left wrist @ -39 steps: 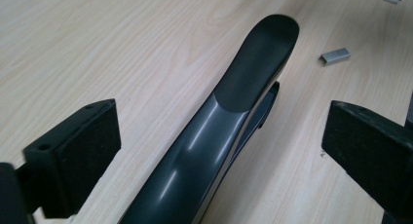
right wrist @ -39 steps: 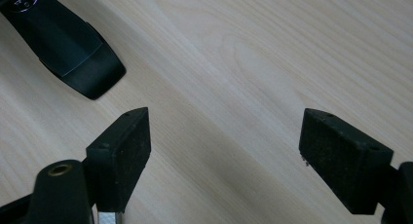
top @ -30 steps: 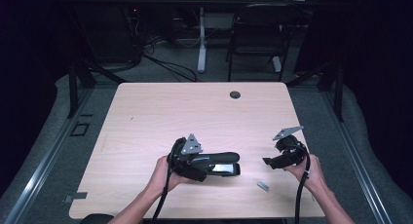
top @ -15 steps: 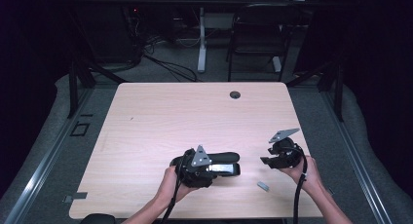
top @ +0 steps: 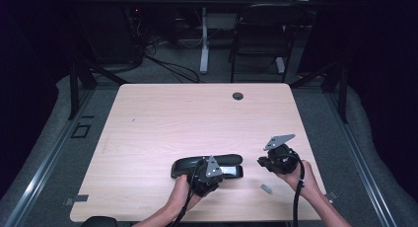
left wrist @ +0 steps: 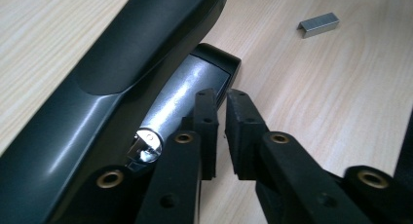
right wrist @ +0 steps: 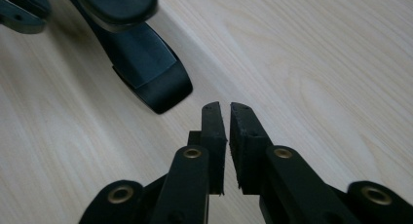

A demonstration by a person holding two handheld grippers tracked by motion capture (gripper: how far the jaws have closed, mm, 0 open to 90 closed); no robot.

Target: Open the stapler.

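Observation:
A black stapler (top: 197, 164) lies near the table's front edge, its top arm (left wrist: 122, 63) lifted off the silver magazine (left wrist: 187, 95). My left gripper (top: 223, 174) sits low against its near side, pointing right along it. In the left gripper view its jaws (left wrist: 221, 95) have just been closing and stand shut with nothing between them. To the right, my right gripper (top: 260, 162) points at the stapler's front end (right wrist: 146, 73). Its jaws (right wrist: 224, 107) have also just closed on nothing. A small strip of staples (top: 266, 188) (left wrist: 318, 25) lies on the wood between the hands.
The light wooden table (top: 197, 118) has a round cable hole (top: 238, 95) near its far edge. A dark chair (top: 261, 39) and a desk leg stand behind the table. Cables trail from both grippers toward the front edge.
My left gripper has moved right and down to the stapler's near side. The right gripper has shifted a little left toward the stapler's end.

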